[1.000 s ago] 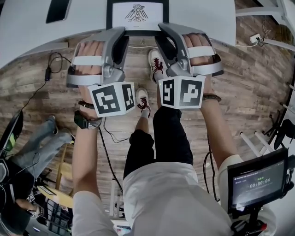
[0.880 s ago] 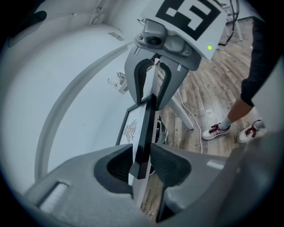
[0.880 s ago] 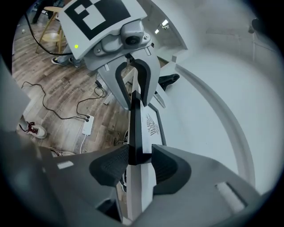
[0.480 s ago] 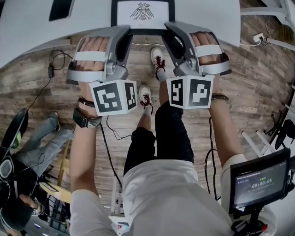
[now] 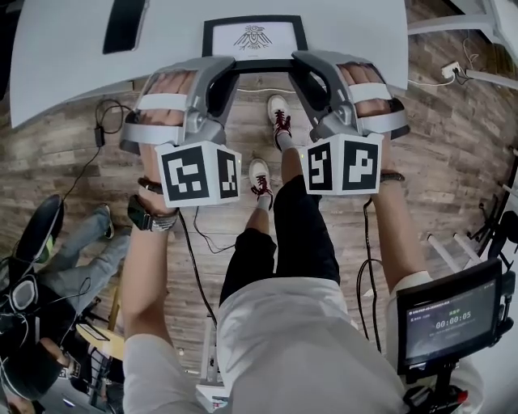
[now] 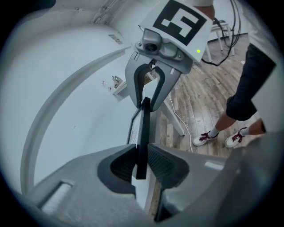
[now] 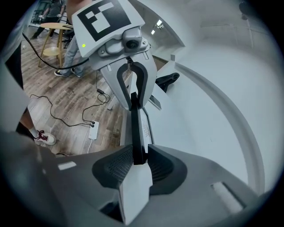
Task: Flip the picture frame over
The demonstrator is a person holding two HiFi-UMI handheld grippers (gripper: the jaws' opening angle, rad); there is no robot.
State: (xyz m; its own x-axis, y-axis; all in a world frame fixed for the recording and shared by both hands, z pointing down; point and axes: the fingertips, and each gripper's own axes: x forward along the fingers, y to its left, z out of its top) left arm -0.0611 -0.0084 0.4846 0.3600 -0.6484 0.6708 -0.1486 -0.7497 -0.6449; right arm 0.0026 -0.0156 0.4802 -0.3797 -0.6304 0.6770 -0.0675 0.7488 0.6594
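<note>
1. The picture frame (image 5: 254, 42) is at the near edge of the white table (image 5: 356, 28), print side up.
2. The left gripper (image 6: 141, 162) & right gripper (image 7: 138, 160) have just been closing. Each now clamps the frame's near rail, one at each end.
3. We judge the frame light and stiff, prob. glass-fronted, so fragile. The thin, smooth rail may slip, so we keep both grips firm.

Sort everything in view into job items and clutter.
Job: picture frame; left gripper and right gripper, jaws just closed further, each clamping a frame edge.
Lying about: dark flat device on white table; floor cables; timer screen.
</note>
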